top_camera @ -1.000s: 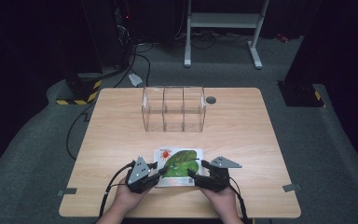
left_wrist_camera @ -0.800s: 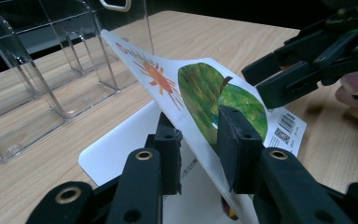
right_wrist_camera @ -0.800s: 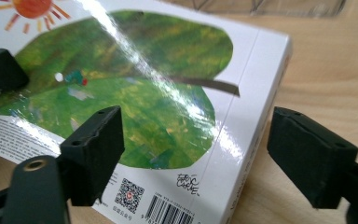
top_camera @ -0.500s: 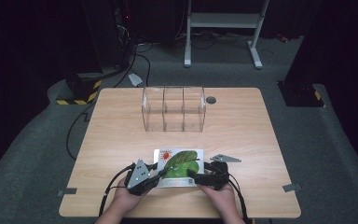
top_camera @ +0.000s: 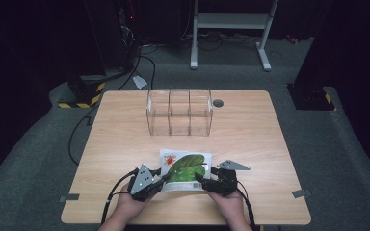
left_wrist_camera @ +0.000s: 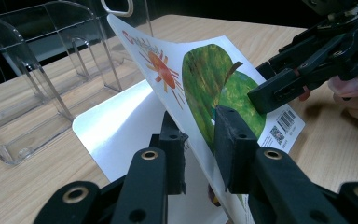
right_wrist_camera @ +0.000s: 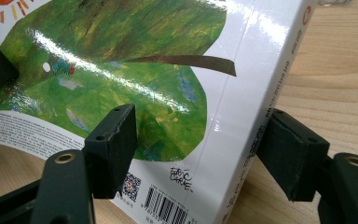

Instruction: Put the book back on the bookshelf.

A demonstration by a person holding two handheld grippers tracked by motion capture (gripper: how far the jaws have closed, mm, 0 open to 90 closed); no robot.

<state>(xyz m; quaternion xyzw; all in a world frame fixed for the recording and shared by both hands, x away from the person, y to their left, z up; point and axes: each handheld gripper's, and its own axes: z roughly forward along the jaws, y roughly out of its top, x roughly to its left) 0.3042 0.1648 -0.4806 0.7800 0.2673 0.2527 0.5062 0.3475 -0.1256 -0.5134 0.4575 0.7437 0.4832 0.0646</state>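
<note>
**Operator:** Wooden counter (top_camera: 250,130) is sitting on grey carpet, with dark surroundings behind. What are the fingers doing?

**Inspector:** Left gripper (top_camera: 160,181) is holding its fingers (left_wrist_camera: 235,140) part-way open, one either side of the lifted cover of the picture book (top_camera: 185,167); whether they are pinching the cover, I cannot tell. Right gripper (top_camera: 201,180) is spreading its fingers (right_wrist_camera: 112,144) wide across the spine corner, one lying over the leaf picture, the other sitting just beside the spine edge.

**Operator:** Where is the book lying, and how is it pointing?

**Inspector:** It is lying near the counter's front edge, between both hands. Its barcode edge is facing the person, its sun corner pointing away toward the rack. The cover is tilting up off the white page beneath.

**Operator:** What is surrounding it?

**Inspector:** A clear plastic rack (top_camera: 179,113) with compartments is standing farther back, well apart from the book. A round grommet (top_camera: 217,103) is sitting beside it. Nothing is lying between rack and book.
</note>
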